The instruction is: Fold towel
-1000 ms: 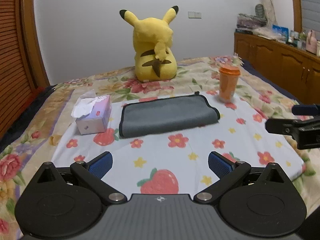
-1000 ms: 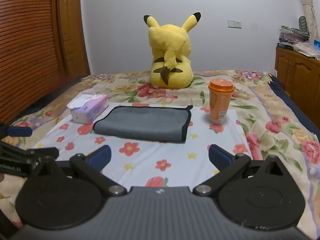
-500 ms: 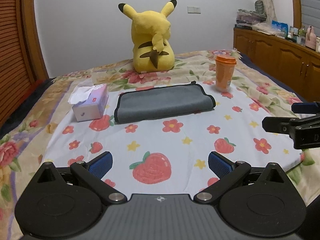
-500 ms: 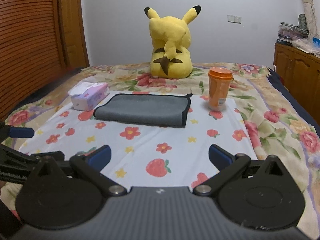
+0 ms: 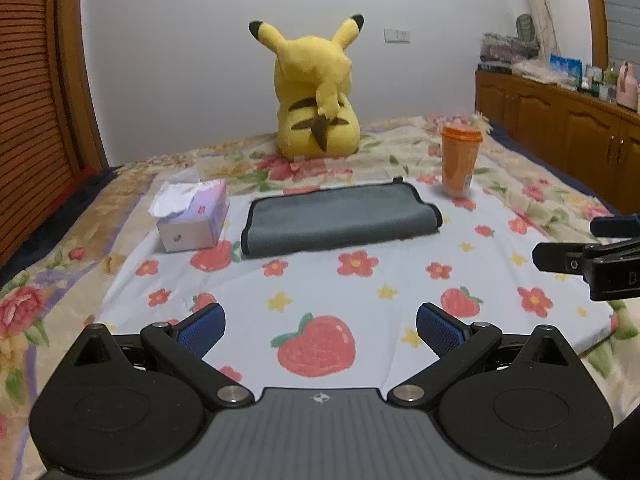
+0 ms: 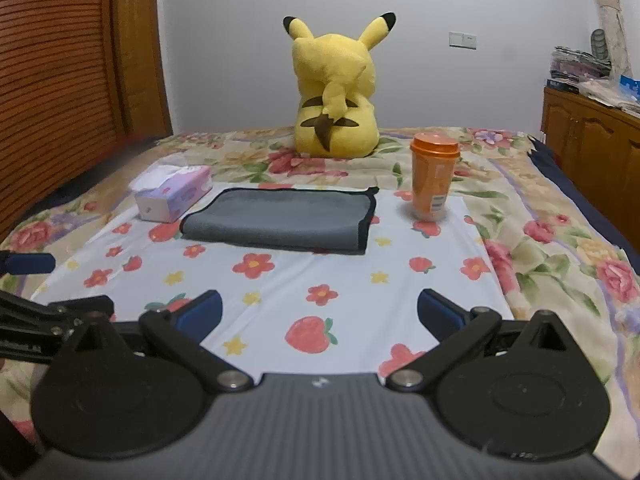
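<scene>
**Both tongs open and empty, towel folded on the bed**

The grey towel [image 5: 340, 218] lies flat on the bed, on the white sheet [image 5: 360, 292] printed with flowers and strawberries. It is folded into a long rectangle with a dark trim along its edges; the rounded fold faces the cameras and the trimmed ends show at left and right. Nothing touches it.

The left tongs [image 5: 320, 326] hover low over the near part of the sheet, well apart from the towel. Their blue pads [image 5: 202, 328] stand wide apart with nothing between them. The right tongs [image 6: 319, 312] sit the same way, spread wide and empty, also well short of the towel. Each tool shows at the edge of the other's view: the right one at the right edge of the left view [image 5: 592, 260], the left one at the left edge of the right view [image 6: 44, 316].

A tissue box [image 5: 192, 216] stands just beside the towel's left end, a white tissue sticking up from it. An orange cup [image 5: 460, 158] with a lid stands upright near the towel's far right corner, apart from it. A yellow plush [image 5: 316, 96] sits behind the towel on the floral bedspread [image 6: 560, 248], its back to the cameras. Wooden cabinets [image 5: 560, 128] line the right wall.
</scene>
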The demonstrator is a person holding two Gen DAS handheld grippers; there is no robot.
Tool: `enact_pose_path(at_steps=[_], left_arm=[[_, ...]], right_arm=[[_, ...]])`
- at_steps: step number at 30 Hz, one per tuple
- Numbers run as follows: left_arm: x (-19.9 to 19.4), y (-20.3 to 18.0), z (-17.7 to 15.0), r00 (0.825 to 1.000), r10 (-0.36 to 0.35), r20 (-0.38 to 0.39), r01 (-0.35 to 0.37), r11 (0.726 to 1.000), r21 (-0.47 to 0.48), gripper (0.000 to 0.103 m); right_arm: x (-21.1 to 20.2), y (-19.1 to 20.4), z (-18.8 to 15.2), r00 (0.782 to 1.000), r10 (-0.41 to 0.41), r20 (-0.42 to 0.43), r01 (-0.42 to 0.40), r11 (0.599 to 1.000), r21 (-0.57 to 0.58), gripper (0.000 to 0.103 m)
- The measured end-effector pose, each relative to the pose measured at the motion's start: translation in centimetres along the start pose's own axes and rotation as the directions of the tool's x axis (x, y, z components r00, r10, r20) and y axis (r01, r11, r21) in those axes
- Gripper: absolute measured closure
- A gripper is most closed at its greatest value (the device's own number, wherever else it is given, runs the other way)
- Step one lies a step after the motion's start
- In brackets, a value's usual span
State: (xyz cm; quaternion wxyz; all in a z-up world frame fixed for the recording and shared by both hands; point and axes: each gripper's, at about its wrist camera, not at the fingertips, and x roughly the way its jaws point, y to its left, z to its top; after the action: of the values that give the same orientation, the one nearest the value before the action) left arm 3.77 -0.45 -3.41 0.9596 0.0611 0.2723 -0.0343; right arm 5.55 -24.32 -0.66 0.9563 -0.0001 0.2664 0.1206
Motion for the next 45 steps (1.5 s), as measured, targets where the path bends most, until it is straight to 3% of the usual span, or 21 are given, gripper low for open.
enact_pose_path(at_steps=[31,45], left_arm=[[-3.0,0.7,0.7,0.979,0.04,0.199,-0.032,0.999,-0.044,0.0],[-3.4,0.8,1.0,0.97,0.056,0.238,-0.047,0.998,-0.044,0.0]], right_arm=[[-1.6,-0.6,0.2,0.988,-0.051,0.143,0.048,0.999,0.023,0.0],[-2.5,-0.8,0.2,0.974,-0.083,0.21,0.078,0.996,0.032,0.0]])
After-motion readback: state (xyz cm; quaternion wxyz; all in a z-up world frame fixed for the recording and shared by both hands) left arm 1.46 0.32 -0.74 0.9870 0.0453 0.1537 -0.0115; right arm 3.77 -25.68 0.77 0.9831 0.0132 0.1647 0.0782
